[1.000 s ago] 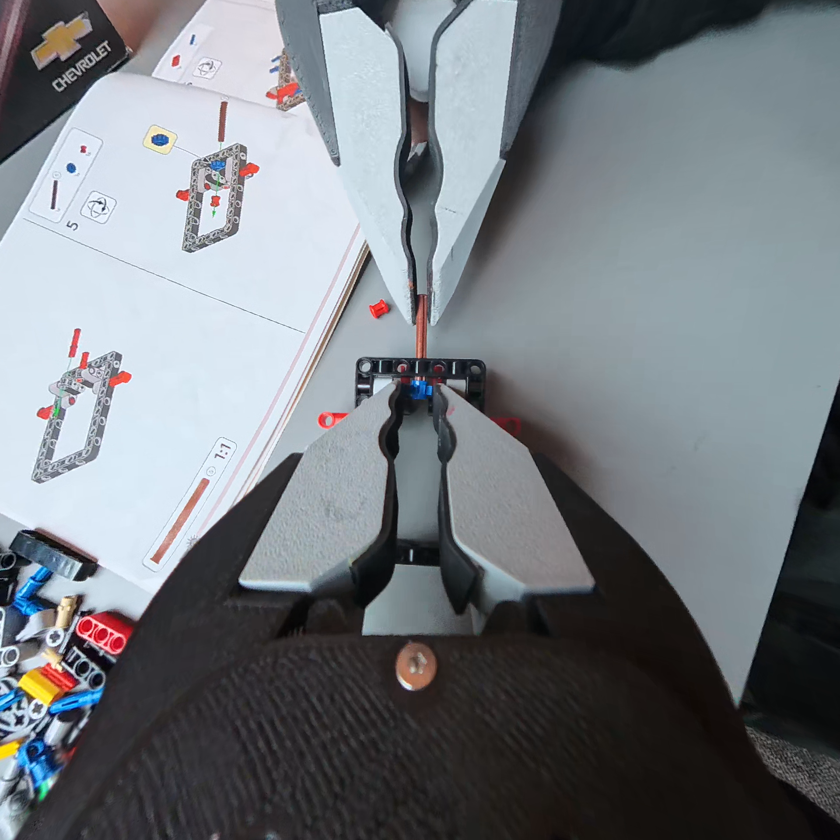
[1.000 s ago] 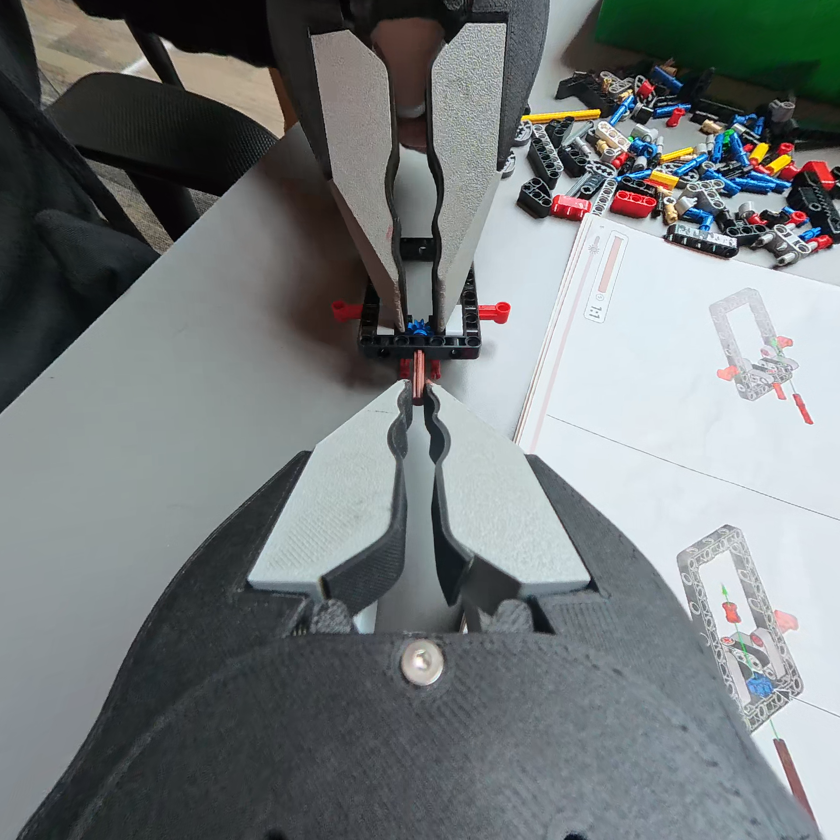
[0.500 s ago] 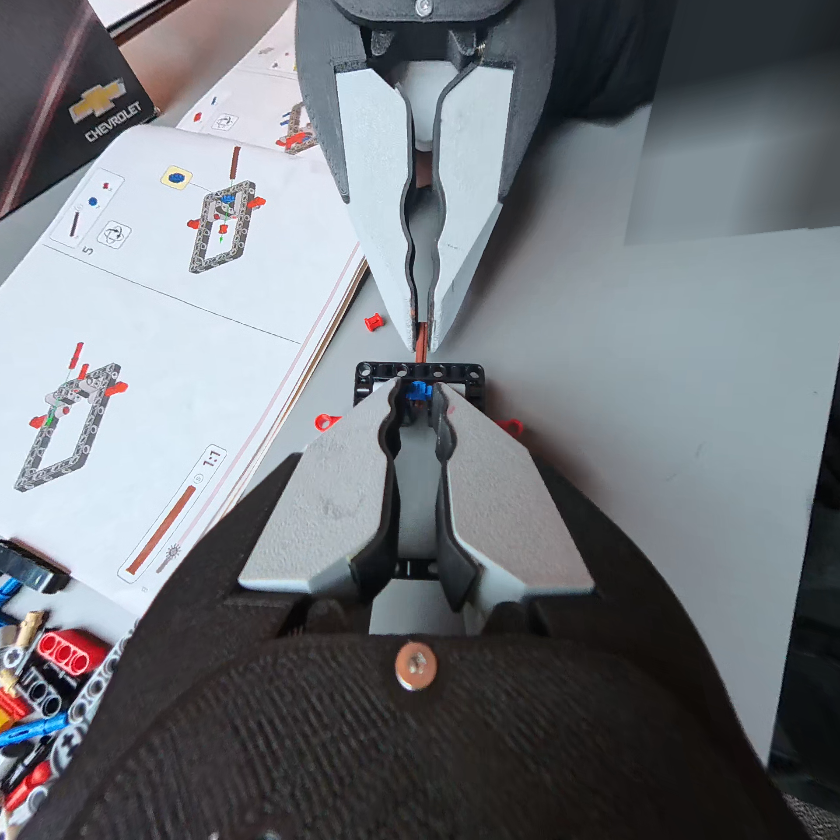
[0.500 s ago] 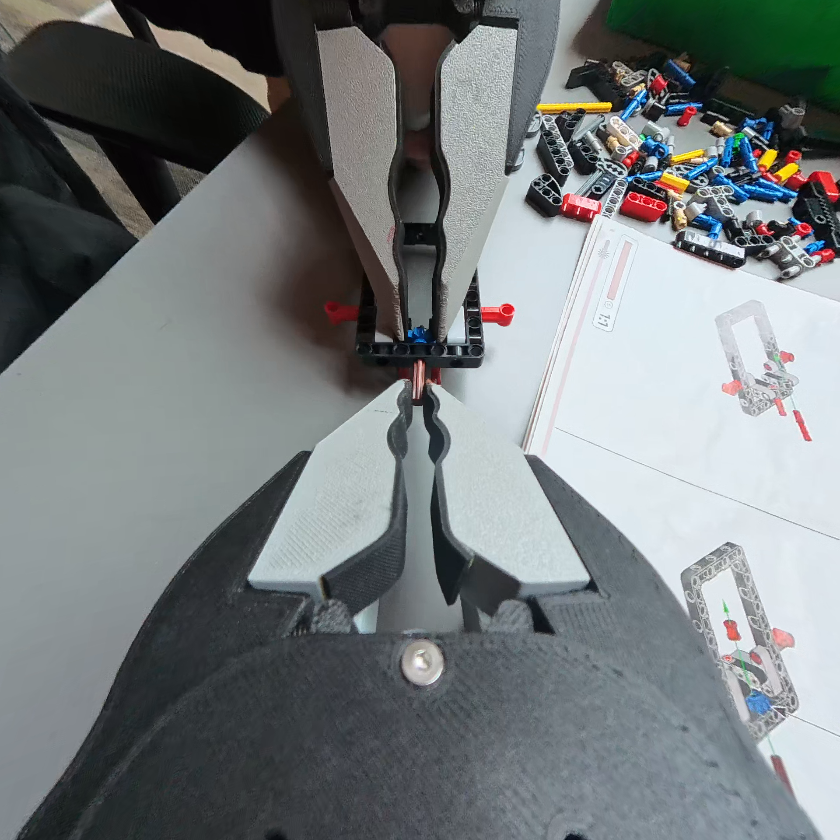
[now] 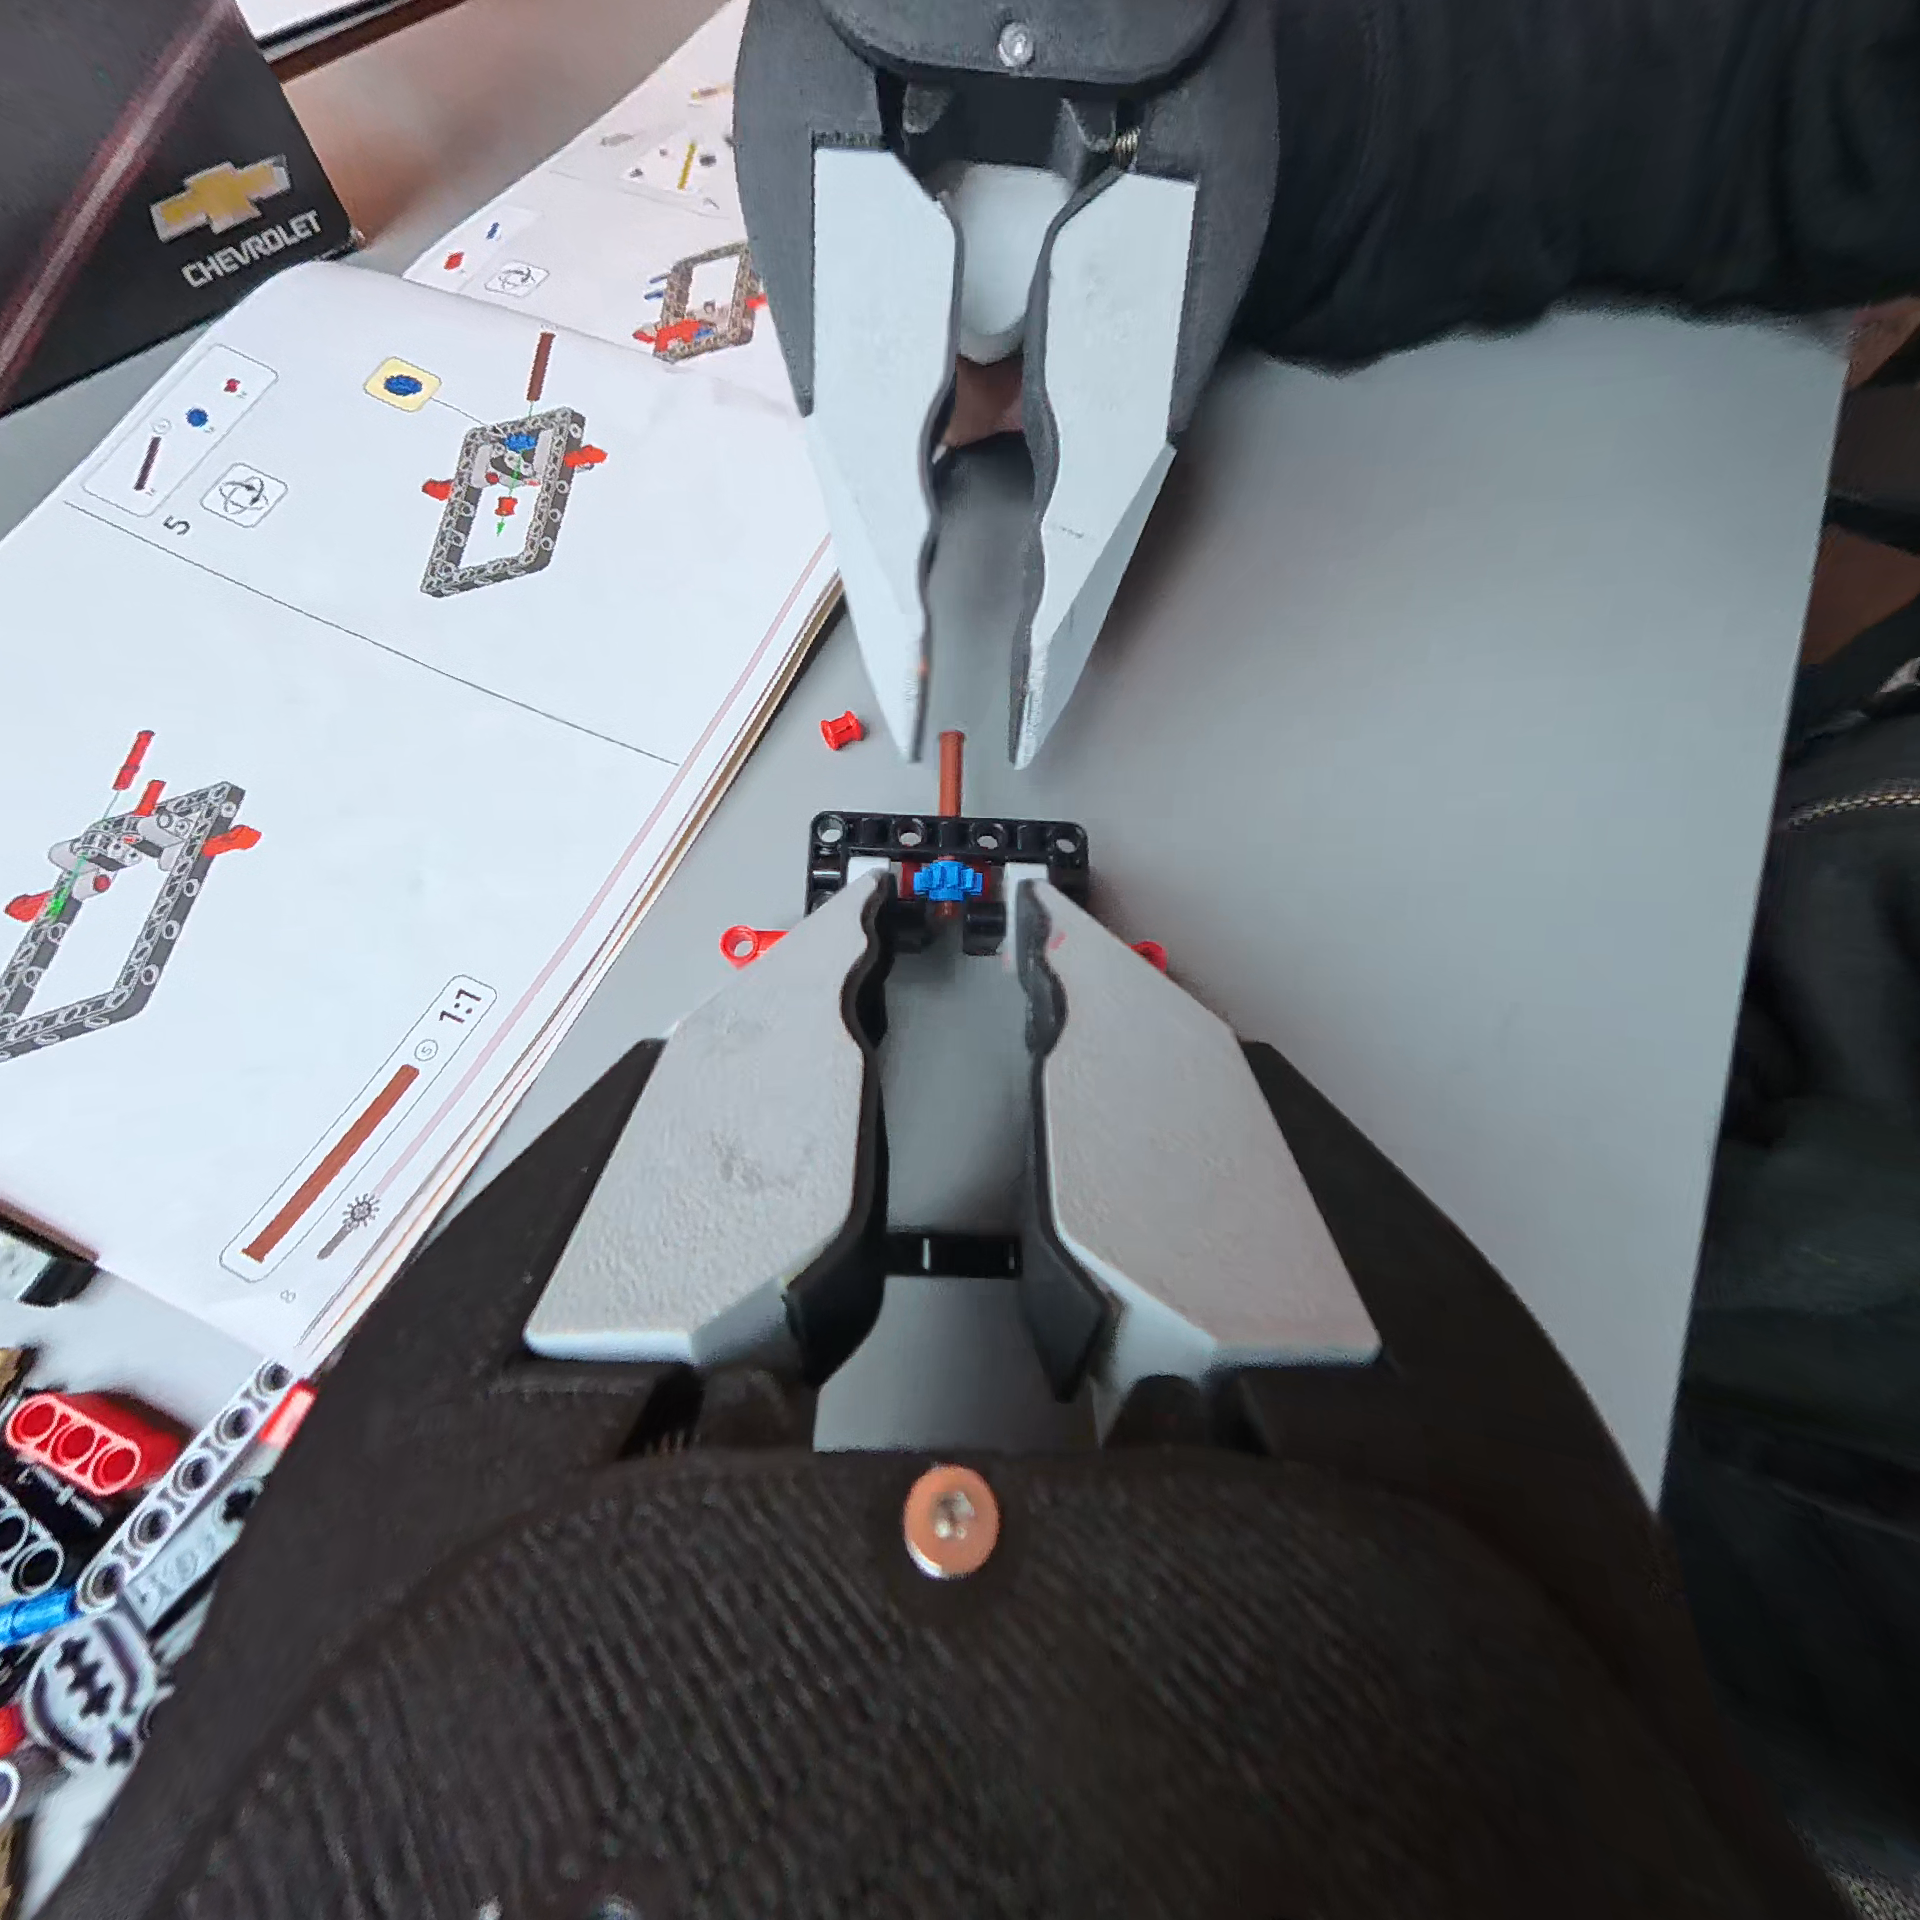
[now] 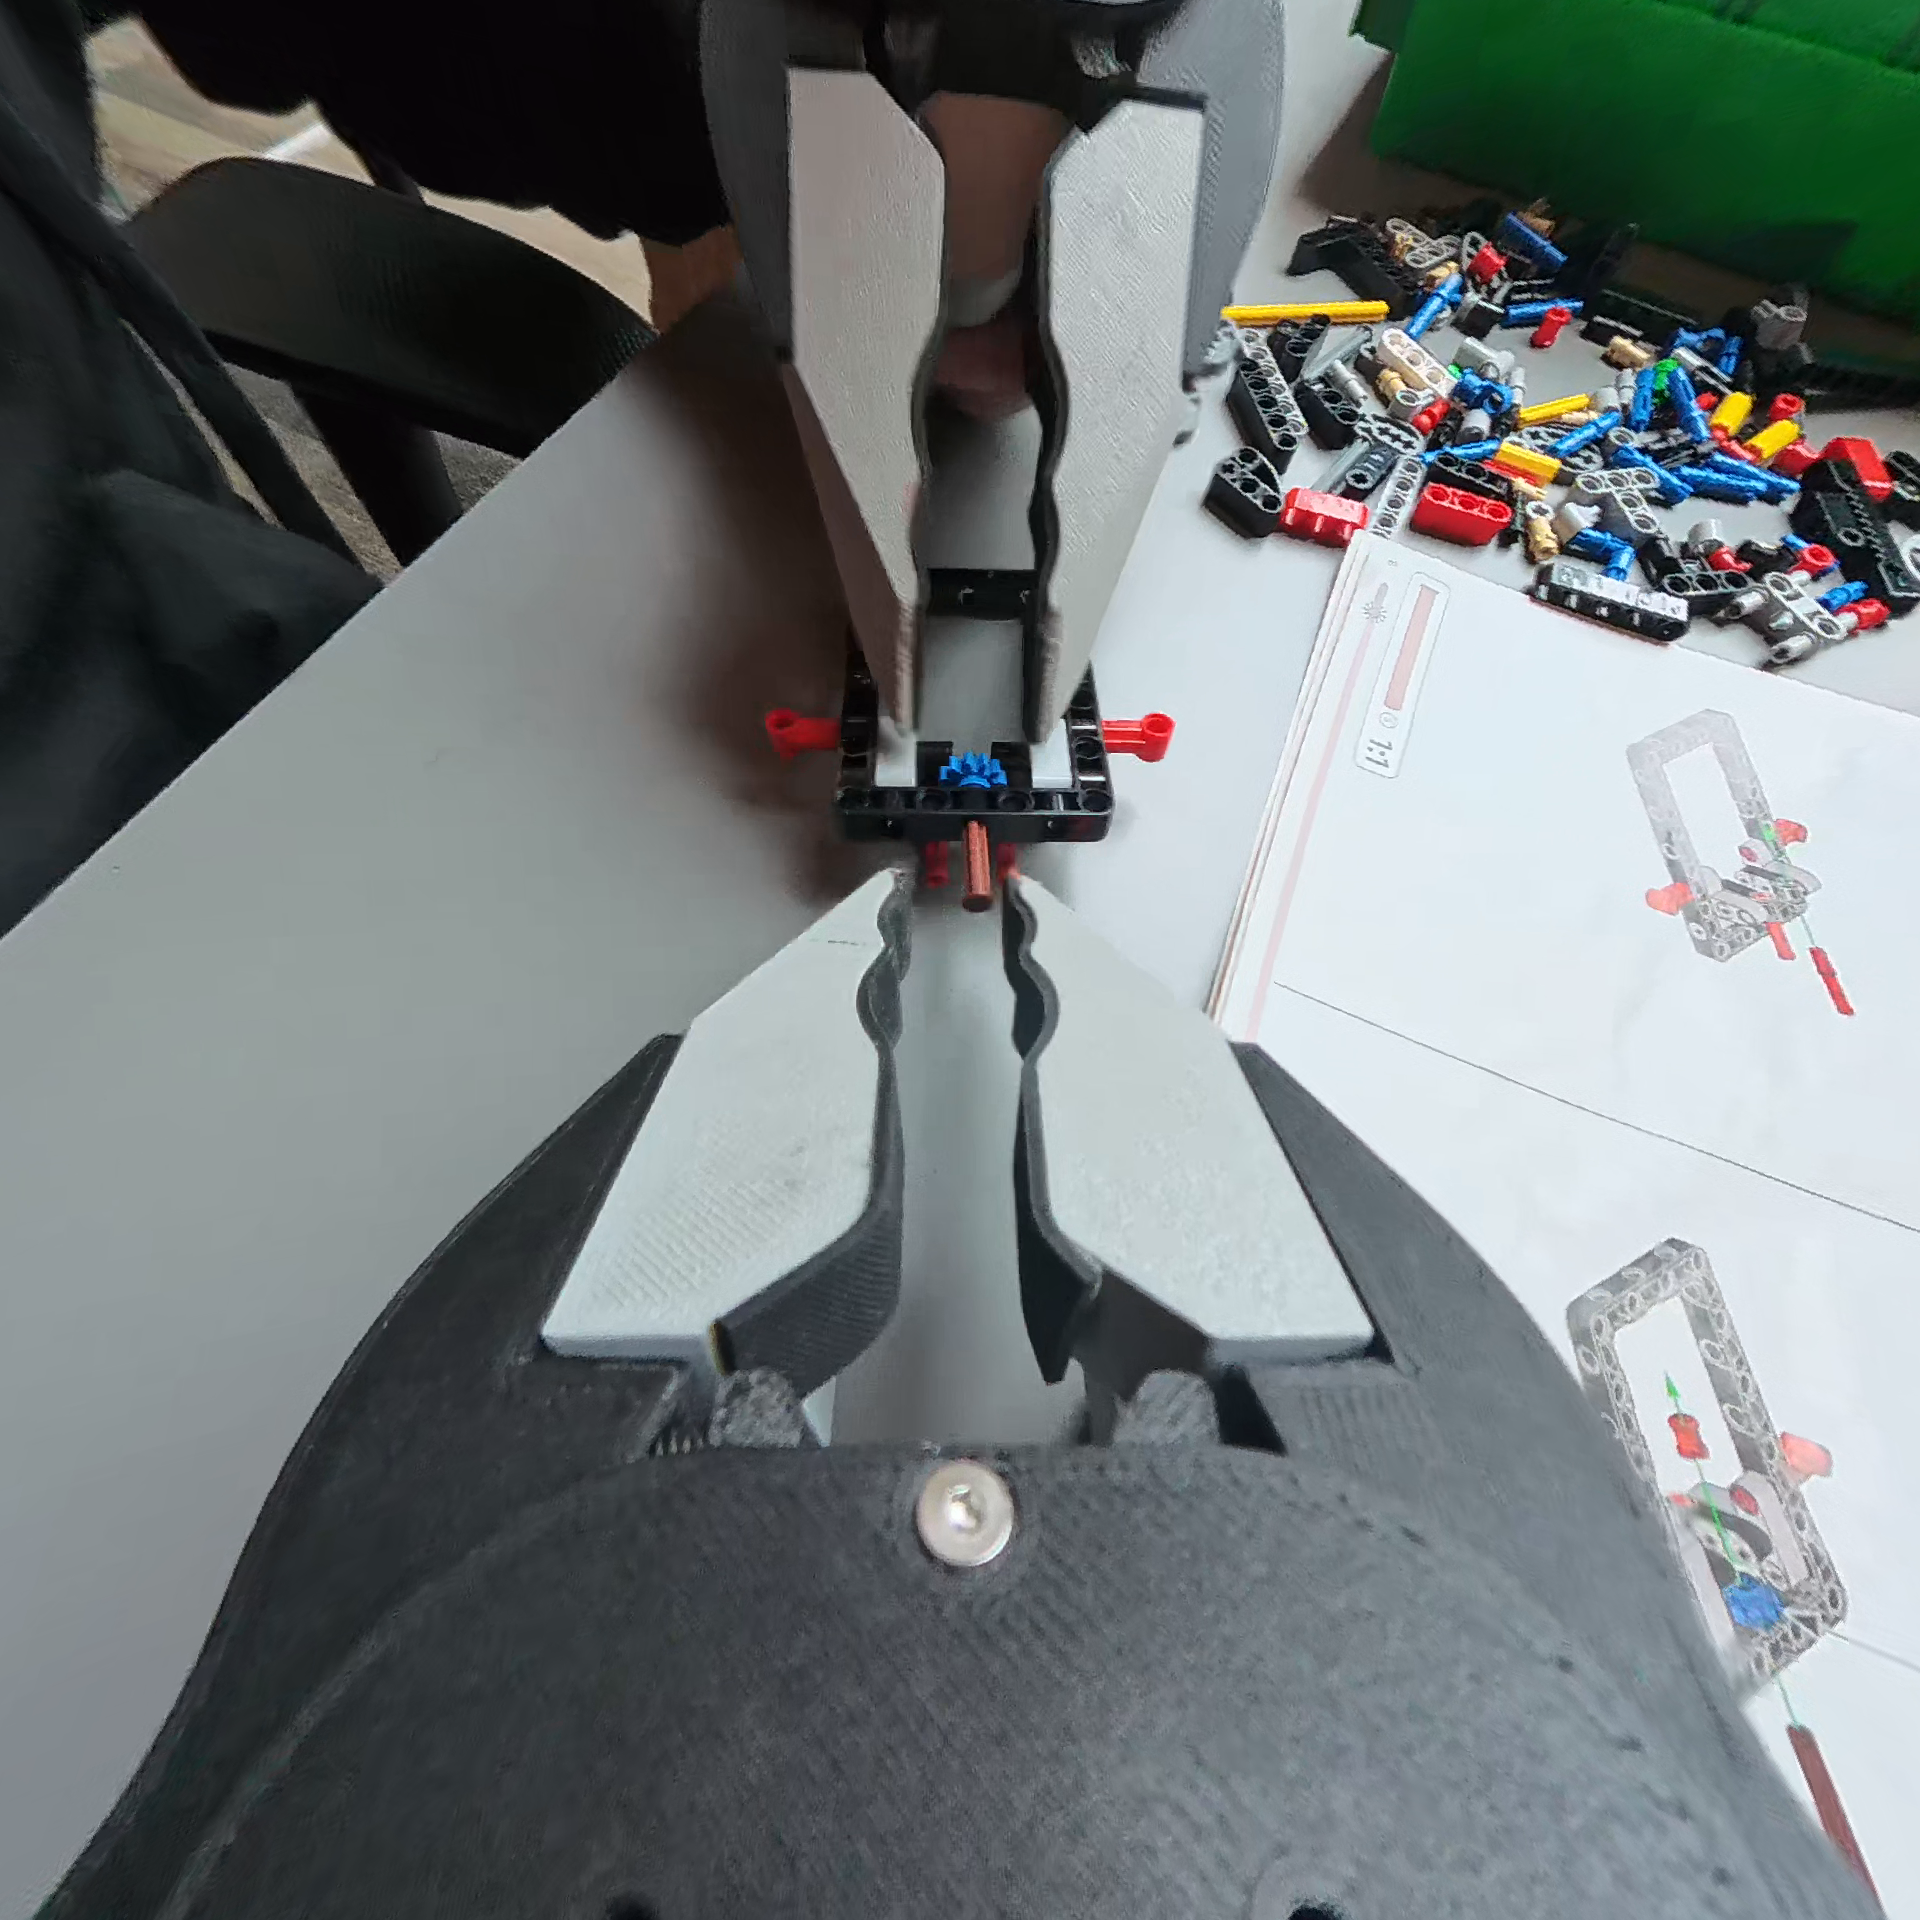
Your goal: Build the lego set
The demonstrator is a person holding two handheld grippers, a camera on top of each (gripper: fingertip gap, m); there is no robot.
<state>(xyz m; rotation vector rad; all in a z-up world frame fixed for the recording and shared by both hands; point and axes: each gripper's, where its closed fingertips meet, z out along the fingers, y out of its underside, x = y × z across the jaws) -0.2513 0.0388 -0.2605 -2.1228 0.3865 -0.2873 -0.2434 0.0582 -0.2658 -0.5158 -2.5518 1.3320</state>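
Facing each other across a grey table (image 5: 1403, 727), both grippers stand with their jaws spread and nothing pinched between them. The left gripper (image 5: 951, 899) has its fingertips inside the black rectangular frame (image 5: 948, 834), one at each side of the blue gear (image 5: 948, 880), which sits just beyond the gap between them on a brown axle (image 5: 950, 774); whether the tips touch the frame's inner walls cannot be told. That axle passes through the frame's far beam and juts out toward the right gripper (image 5: 966, 753), whose tips stand apart on either side of the axle's free end without touching it. In the right wrist view the right gripper (image 6: 956, 883) shows the same relation from the opposite end: the brown axle (image 6: 977, 868) pokes out of the black frame (image 6: 977, 805) into the open gap, flanked by two short red pins, with the blue gear (image 6: 971, 771) just behind the beam and the left gripper (image 6: 971, 727) reaching down into the frame. A red pin (image 6: 1138, 732) projects from each long side of the frame. Beside the left gripper's left finger lies an open instruction booklet (image 5: 364, 727), and a loose red bush (image 5: 842, 729) rests between the booklet and the right gripper's tips. Farther out, a pile of loose parts (image 6: 1610, 457) lies beyond the booklet, and a dark box (image 5: 145, 187) stands at the booklet's far corner.
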